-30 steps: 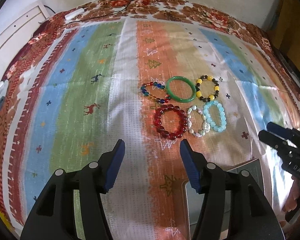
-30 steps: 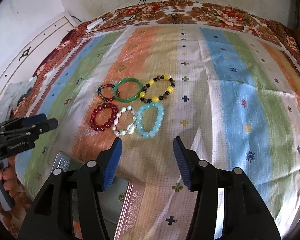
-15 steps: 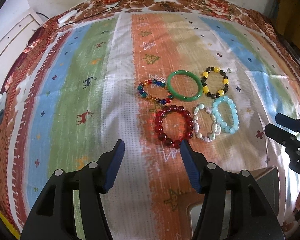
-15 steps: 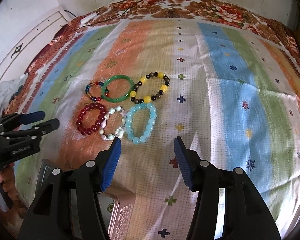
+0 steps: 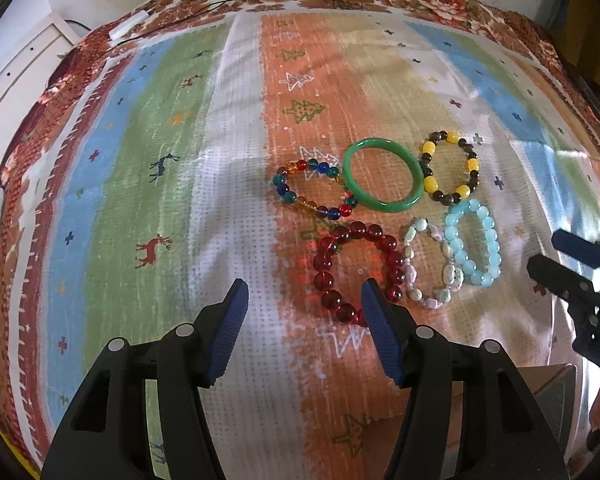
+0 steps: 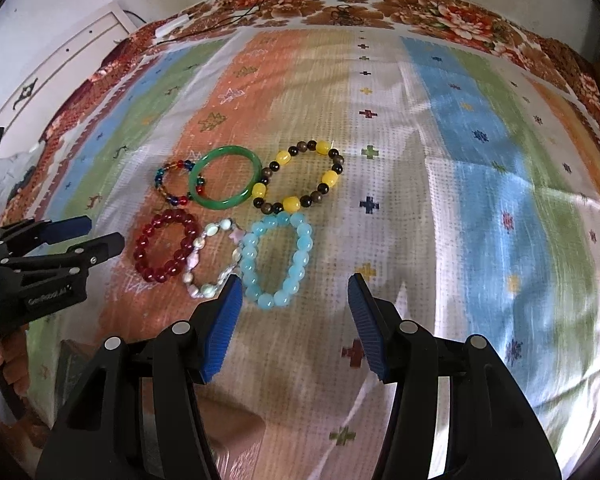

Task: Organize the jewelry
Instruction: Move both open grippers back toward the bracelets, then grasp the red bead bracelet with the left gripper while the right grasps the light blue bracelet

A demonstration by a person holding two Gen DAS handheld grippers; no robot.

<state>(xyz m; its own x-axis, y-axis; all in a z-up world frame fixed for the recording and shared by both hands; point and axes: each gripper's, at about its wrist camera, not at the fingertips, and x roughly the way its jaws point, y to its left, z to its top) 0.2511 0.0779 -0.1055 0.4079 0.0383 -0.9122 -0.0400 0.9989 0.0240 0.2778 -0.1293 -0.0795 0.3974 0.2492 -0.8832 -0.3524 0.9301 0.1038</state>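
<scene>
Several bracelets lie in two rows on the striped cloth. The far row holds a multicoloured bead bracelet (image 5: 312, 192), a green bangle (image 5: 384, 175) and a yellow-and-dark bead bracelet (image 5: 452, 166). In the near row are a red bead bracelet (image 5: 356, 270), a pale stone bracelet (image 5: 430, 264) and a light blue bead bracelet (image 5: 474, 248). My left gripper (image 5: 304, 292) stands open just short of the red bracelet, its right finger at the bracelet's near edge. My right gripper (image 6: 295, 286) hangs open just short of the light blue bracelet (image 6: 276, 260). Nothing is held.
A metal tin (image 5: 556, 408) sits at the near edge, low in both views, partly hidden behind the fingers. The striped cloth (image 6: 480, 200) has bare room to the right and left of the bracelets. Cables (image 5: 204, 8) lie along the far floral border.
Both grippers have come forward and down toward the bracelets, which now look larger and closer. The bracelets have not moved. Both grippers' jaws stand as before.
</scene>
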